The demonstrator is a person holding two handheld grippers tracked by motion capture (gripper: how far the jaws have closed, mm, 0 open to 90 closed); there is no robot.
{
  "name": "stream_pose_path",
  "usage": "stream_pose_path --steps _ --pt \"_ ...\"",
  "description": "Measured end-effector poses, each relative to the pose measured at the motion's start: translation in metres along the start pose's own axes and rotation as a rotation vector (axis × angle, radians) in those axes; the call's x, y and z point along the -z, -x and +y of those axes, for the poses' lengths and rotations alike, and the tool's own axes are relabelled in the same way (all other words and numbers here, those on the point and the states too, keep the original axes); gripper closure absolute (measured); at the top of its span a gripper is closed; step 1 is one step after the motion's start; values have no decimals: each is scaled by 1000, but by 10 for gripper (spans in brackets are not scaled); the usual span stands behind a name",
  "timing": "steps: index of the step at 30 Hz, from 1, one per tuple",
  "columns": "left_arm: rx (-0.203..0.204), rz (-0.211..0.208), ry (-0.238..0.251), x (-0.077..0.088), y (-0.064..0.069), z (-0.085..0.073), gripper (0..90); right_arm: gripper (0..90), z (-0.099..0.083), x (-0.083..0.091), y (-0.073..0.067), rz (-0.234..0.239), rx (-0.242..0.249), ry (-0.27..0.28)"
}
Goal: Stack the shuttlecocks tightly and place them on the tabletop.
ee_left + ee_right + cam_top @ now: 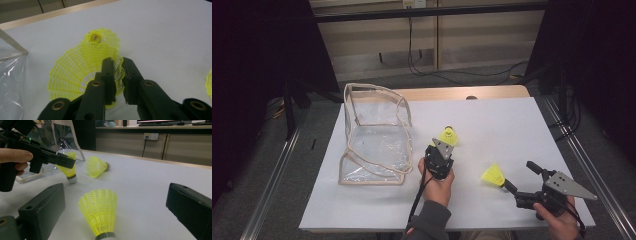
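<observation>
Left gripper (117, 62) is clamped on the skirt edge of a yellow shuttlecock (82, 72), one jaw inside the mesh and one outside, mesh wall pinched between the pads. In the right gripper view that shuttlecock (68, 170) hangs cork-down with the cork at or just above the table (492, 125), near the middle and just right of the clear bag (374, 135), which sits toward the left edge. A second shuttlecock (96, 166) lies on its side just behind it. Right gripper (115, 205) is wide open with a third shuttlecock (100, 212) standing cork-down between its jaws, pads not touching, toward the near right corner. Handling: very light, so no grip force needed to carry it; the plastic mesh skirt is thin and springy, buckles under a hard squeeze and can slip out of a rim pinch. The cork end is the stiff part but small and round. Best hold is probably a gentle rim pinch as the left has, or across the skirt low down near the cork.
</observation>
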State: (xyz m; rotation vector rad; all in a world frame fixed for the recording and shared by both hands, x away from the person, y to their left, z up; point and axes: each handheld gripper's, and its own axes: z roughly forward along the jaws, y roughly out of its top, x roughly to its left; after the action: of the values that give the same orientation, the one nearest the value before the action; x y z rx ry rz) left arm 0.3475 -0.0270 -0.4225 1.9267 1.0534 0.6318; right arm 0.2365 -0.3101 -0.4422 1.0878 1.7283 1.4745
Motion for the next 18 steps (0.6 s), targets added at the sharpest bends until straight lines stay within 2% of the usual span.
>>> stream_pose_path --steps 6,18 --pt "7 -43 19 -2 4 8 710 20 0 1 0 0 -6 4" --pt "54 -94 24 -8 6 15 692 21 0 1 1 0 -4 4"
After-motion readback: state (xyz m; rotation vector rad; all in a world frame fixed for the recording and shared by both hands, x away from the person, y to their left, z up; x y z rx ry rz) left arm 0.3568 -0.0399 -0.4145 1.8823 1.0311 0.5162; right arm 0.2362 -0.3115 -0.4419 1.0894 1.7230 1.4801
